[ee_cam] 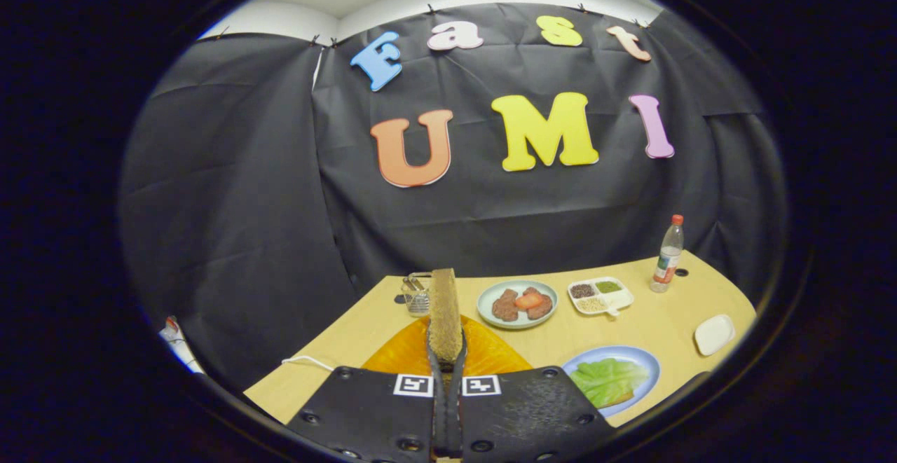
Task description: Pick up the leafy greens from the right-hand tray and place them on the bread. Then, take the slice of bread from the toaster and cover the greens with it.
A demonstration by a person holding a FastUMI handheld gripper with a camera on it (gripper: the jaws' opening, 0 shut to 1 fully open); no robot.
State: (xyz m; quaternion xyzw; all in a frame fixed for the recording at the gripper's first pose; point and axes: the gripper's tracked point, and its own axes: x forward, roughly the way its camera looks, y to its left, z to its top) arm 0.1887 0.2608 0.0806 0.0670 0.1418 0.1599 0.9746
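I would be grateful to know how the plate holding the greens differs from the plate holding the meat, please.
The blue plate lies close beside the gripper, which is shut on the bread slice; the pale plate lies farther off, beyond the fingers. The blue plate carries a green leaf over bread; the pale plate carries brown meat pieces and a red slice. Both are round and sit on the wooden table.

No legible text, brand or number is present. The bottle (668,253) at the far side of the tabletop (659,326) carries a label, too small to resolve. Two square black-and-white coded markers (447,385) are fixed on the tool (446,359) body; they contain patterns, not characters.
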